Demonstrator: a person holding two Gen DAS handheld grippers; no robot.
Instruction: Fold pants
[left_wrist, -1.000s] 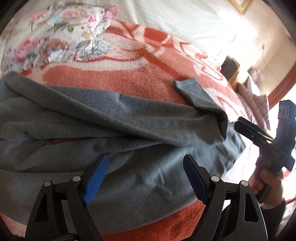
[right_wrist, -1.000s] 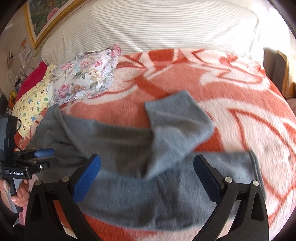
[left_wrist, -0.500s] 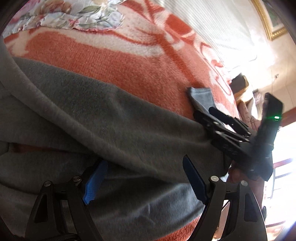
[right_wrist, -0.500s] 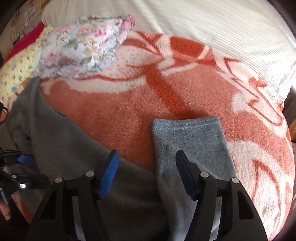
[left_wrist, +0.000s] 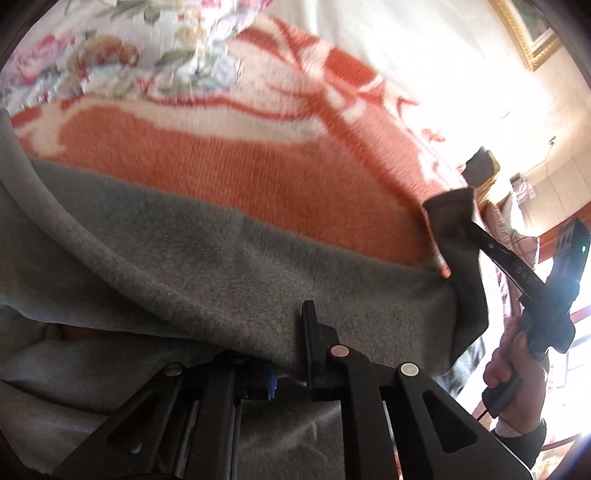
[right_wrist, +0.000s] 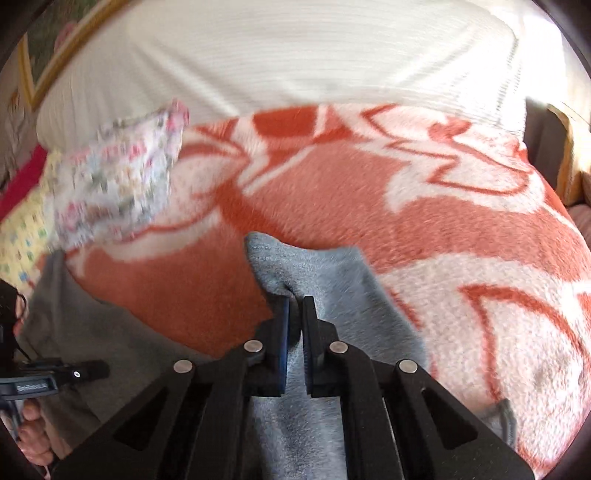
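Left wrist view: grey pants (left_wrist: 229, 266) lie across the bed on the orange-and-white blanket (left_wrist: 236, 166), floral pillow (left_wrist: 110, 48) beyond. Left gripper (left_wrist: 288, 365) has its fingers nearly together and closing the last bit, with a fold of the upper pant leg pinched between them; the blue pad (left_wrist: 271, 382) is mostly buried under the fabric. At right, the right gripper (left_wrist: 469, 229) shows from the side, held in a hand (left_wrist: 513, 376), with the leg's cuff end (left_wrist: 450, 221) pulled up off the blanket at its tip.

Right wrist view: right gripper (right_wrist: 295, 314) fingers are clamped on the cuff end (right_wrist: 306, 266) of the grey leg, cloth bunching just ahead of the pads. Rest of the leg runs back under the camera. The second leg's hem (right_wrist: 500, 421) peeks out low right, flat on the blanket (right_wrist: 461, 229). The left gripper (right_wrist: 88, 371) is at the far left edge, over the thigh or waist part of the pants (right_wrist: 74, 314); can't read its fingers from here. White striped bolster (right_wrist: 277, 59) at the head of the bed.

Step, my read: both grips are just set on the crooked upper leg, one at the cuff, one further up. Next move likely calls for lifting both together, keeping the leg taut, and laying it straight on the lower leg, edges and hems matched. Frames are motion-blurred, so grip depth is uncertain; a shallow pinch on the cuff could slip.
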